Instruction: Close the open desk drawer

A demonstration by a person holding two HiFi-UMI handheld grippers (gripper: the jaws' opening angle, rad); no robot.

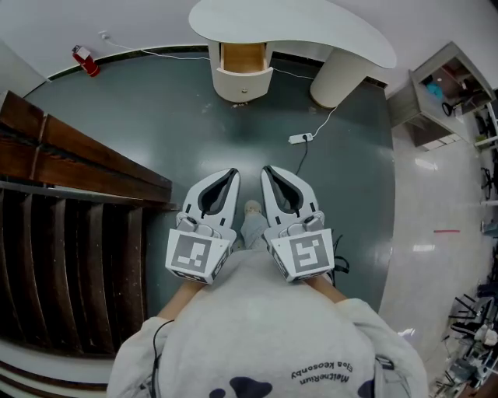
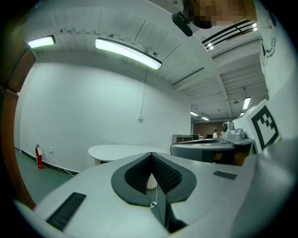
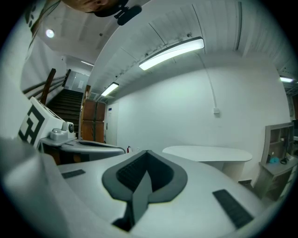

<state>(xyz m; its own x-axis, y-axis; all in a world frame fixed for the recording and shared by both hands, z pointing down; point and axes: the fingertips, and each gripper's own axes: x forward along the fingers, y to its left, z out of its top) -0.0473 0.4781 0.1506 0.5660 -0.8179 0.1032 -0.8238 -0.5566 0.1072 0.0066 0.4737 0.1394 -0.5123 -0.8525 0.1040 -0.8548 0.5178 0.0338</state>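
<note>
The white curved desk [image 1: 311,23] stands at the far wall in the head view. Its drawer [image 1: 243,64] is pulled out, showing a wooden inside above a white rounded front. Both grippers are held side by side well short of it, over the dark green floor, pointing toward the desk. My left gripper [image 1: 233,172] is shut with nothing between its jaws, and my right gripper [image 1: 267,169] is shut and empty too. In the left gripper view the desk [image 2: 121,149] lies ahead beyond the shut left gripper [image 2: 151,155]. In the right gripper view the desk [image 3: 209,152] is ahead to the right of the shut right gripper [image 3: 146,152].
A dark wooden staircase [image 1: 78,194] fills the left side. A white power strip [image 1: 300,138] with its cable lies on the floor before the desk's thick round leg [image 1: 342,74]. A red fire extinguisher [image 1: 84,61] stands at the far left wall. A shelf unit [image 1: 443,93] is on the right.
</note>
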